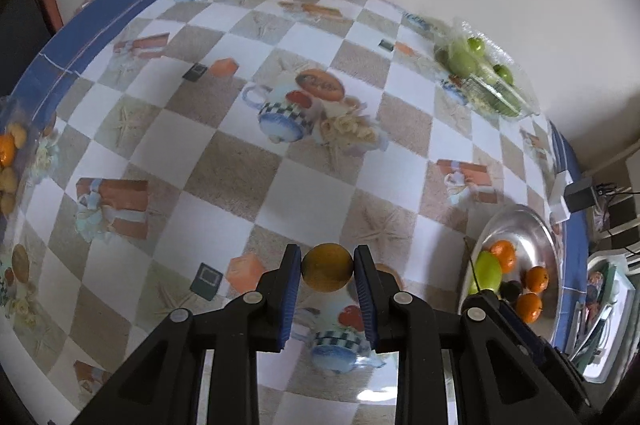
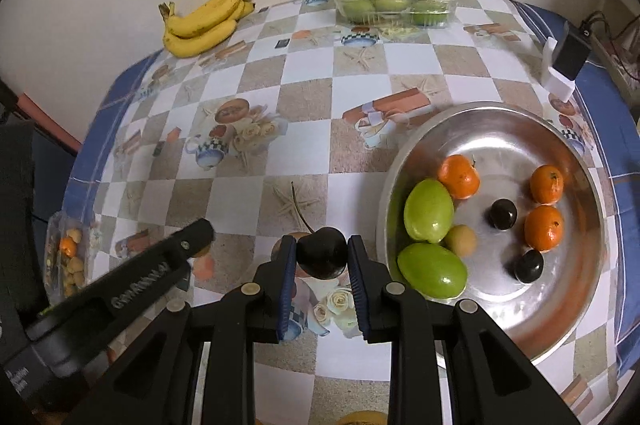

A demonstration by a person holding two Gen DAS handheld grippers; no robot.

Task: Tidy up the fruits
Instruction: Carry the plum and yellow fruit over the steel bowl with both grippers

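My left gripper (image 1: 327,259) is shut on a small yellow-orange fruit (image 1: 327,268), held above the table. My right gripper (image 2: 322,249) is shut on a dark cherry (image 2: 322,252) with a long stem, held left of the metal bowl (image 2: 560,313). The bowl holds green fruits (image 2: 428,209), three oranges (image 2: 459,176), a pale apricot (image 2: 461,240) and two dark cherries (image 2: 503,213). It also shows in the left wrist view (image 1: 520,225) at the right. Part of the left gripper's body (image 2: 120,289) shows in the right wrist view.
A banana bunch (image 2: 204,19) lies at the table's far edge by the wall. A clear plastic box of green fruits (image 2: 394,1) stands at the back. A clear bag of small fruits (image 2: 70,257) lies at the left edge. A black-and-white device (image 2: 564,61) sits at the right edge.
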